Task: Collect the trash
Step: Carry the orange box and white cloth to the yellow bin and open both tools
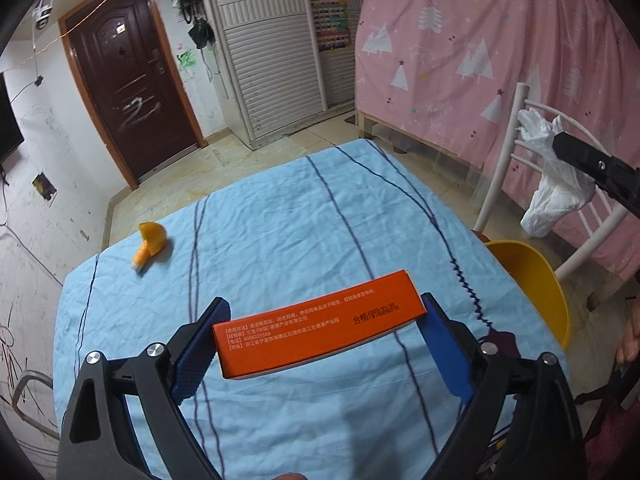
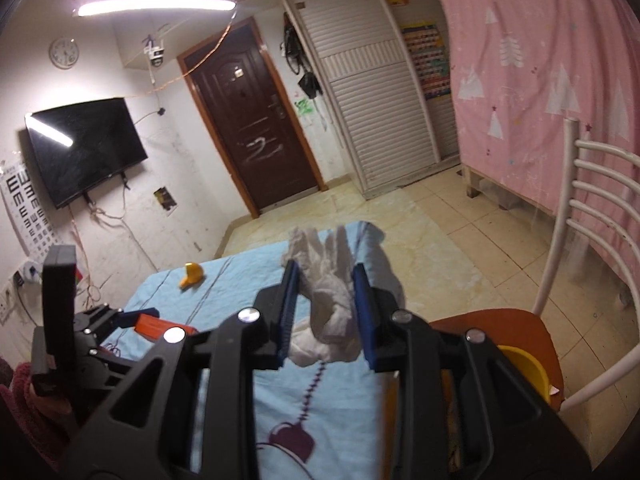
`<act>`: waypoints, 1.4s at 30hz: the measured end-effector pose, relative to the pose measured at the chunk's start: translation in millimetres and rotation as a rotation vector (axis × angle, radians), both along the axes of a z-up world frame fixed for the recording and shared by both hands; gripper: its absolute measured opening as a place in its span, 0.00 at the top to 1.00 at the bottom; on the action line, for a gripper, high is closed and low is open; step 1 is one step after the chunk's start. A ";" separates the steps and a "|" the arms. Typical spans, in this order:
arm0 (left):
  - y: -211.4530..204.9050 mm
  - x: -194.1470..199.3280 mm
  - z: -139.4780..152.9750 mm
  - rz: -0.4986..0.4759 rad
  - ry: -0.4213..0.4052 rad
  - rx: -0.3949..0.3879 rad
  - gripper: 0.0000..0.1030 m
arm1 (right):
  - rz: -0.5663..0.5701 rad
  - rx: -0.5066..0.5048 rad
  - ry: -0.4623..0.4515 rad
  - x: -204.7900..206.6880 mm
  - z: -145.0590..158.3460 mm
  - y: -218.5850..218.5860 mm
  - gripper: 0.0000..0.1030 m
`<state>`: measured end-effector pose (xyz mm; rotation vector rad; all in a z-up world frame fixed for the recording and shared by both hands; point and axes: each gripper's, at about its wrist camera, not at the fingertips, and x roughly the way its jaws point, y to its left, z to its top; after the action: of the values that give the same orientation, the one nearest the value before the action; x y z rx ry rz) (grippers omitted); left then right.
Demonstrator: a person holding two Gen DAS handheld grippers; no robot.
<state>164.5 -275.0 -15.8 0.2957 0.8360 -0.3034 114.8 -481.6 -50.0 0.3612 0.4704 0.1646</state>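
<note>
Gripping a flat orange cardboard box (image 1: 320,322) by its ends, the left gripper (image 1: 326,344) hangs above the blue-clothed counter (image 1: 280,216). Right gripper (image 2: 326,312): fingers nearly closed, pinching crumpled white tissue (image 2: 330,300) beside a yellow plastic bin (image 1: 536,280); an orange peel (image 1: 150,242) lies on the cloth

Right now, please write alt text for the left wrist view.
The left gripper holds an orange box above a table with a blue cloth. A piece of orange peel lies farther away, and the right gripper holds a white tissue.
</note>
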 end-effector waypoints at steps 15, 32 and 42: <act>-106.5 -11.0 -2.7 -0.167 0.000 0.064 0.18 | -0.163 0.017 0.003 -37.6 -18.7 -79.9 0.74; -196.6 -17.9 -27.1 -0.334 0.075 0.085 0.17 | -0.191 0.073 0.003 -42.2 -27.9 -105.6 0.74; -193.7 -11.9 -29.5 -0.324 0.092 0.064 0.14 | -0.178 0.072 0.020 -37.3 -33.4 -92.3 0.47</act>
<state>152.5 -468.7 -45.3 0.4815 0.8895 -0.5968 77.5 -573.9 -83.3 0.4738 0.4500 0.0054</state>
